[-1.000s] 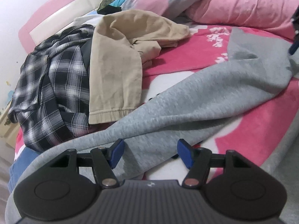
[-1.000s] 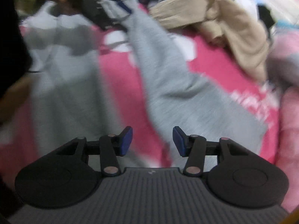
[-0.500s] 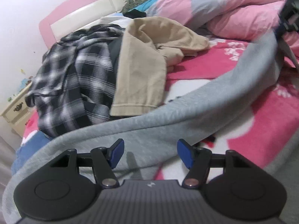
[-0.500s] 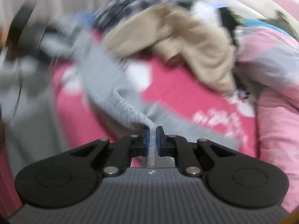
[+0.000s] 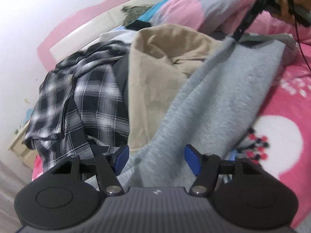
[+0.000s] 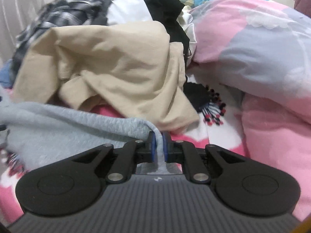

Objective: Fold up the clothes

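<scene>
A grey fleece garment stretches across the pink bed from my left gripper up to the far right. My left gripper is open, and the grey cloth passes between and under its blue pads without being pinched. In the right wrist view my right gripper is shut on a fold of the grey garment, lifted near the beige garment. The right gripper also shows in the left wrist view, held by a hand, gripping the garment's far edge.
A black-and-white plaid shirt and beige garment lie heaped on the left of the bed. A pink and grey duvet bulges at the right. Black and white clothes sit behind the heap. A pink headboard lines the back.
The right gripper closed on the grey garment, then carried its edge up and toward the beige pile. The cloth now slopes upward from my open left gripper.
</scene>
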{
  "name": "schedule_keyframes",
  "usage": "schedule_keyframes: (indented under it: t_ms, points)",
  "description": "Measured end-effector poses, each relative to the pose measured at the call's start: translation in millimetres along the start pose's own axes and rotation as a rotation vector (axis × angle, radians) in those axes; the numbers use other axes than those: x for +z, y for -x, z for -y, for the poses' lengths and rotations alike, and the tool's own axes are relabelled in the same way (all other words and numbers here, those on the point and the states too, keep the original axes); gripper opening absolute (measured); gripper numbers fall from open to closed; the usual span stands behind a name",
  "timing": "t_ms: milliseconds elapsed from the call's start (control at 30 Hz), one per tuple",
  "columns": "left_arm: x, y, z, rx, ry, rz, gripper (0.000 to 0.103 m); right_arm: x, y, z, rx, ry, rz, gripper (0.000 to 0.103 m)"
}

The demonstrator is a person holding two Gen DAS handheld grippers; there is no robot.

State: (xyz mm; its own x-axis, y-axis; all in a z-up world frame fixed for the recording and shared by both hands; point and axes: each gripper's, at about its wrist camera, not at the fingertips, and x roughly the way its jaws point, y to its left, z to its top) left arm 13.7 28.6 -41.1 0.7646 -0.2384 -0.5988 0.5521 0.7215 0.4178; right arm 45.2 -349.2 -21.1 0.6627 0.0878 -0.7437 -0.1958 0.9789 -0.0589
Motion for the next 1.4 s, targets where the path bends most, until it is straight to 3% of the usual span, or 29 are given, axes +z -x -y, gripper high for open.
schedule_keyframes:
  t_ms: [100, 167, 233, 400, 467, 500, 567, 700, 867, 933, 1033, 1067, 1100, 1200, 1333, 1400]
  points:
    - [1, -13, -3, 0.018, 0.051, -0.032, 0.065, 7, -24, 4, -0.062, -0.017, 0.020, 0.010]
    - [1, -18, -4, 0.033, 0.076, -0.051, 0.065, 10, -35, 19, -0.103, -0.094, -0.001, 0.014]
    - [1, -16, -6, 0.044, 0.095, -0.051, 0.065, 9, -25, 42, -0.135, -0.220, 0.045, 0.015]
    - [0, 20, -11, 0.078, 0.122, 0.018, 0.072, -15, 63, 91, -0.053, -0.500, 0.269, 0.029]
    - [-3, 38, -6, 0.054, 0.121, 0.025, 0.073, -32, 96, 93, -0.018, -0.511, 0.268, 0.035]
    - [-6, 47, 0, 0.021, 0.115, 0.017, 0.073, -43, 109, 91, 0.005, -0.514, 0.238, 0.043]
    - [-12, 59, 15, -0.035, 0.096, -0.006, 0.073, -72, 123, 83, 0.066, -0.557, 0.123, 0.047]
    - [-30, 64, 51, -0.089, 0.013, -0.076, 0.064, -133, 117, 69, 0.086, -0.689, -0.080, 0.047]
    - [-40, 45, 66, -0.039, -0.054, -0.139, 0.055, -184, 84, 82, 0.213, -1.057, -0.135, 0.047]
    - [-38, 35, 63, -0.015, -0.049, -0.144, 0.051, -181, 75, 87, 0.204, -1.101, -0.099, 0.047]
    - [-34, 28, 59, 0.000, -0.031, -0.143, 0.046, -167, 62, 91, 0.264, -1.112, -0.047, 0.041]
    - [-32, 27, 57, -0.004, -0.020, -0.145, 0.042, -161, 58, 91, 0.271, -1.103, -0.048, 0.025]
    - [-31, 26, 55, -0.008, -0.009, -0.147, 0.033, -155, 54, 92, 0.279, -1.095, -0.049, 0.014]
    - [-26, 24, 49, -0.021, 0.023, -0.152, 0.005, -139, 67, 100, 0.329, -1.115, 0.004, 0.011]
    - [-20, 21, 41, -0.038, 0.067, -0.160, 0.003, -110, 91, 111, 0.386, -1.143, 0.113, 0.011]
    - [-15, 34, 25, -0.095, 0.119, -0.159, 0.002, -96, 95, 121, 0.389, -1.162, 0.153, 0.011]
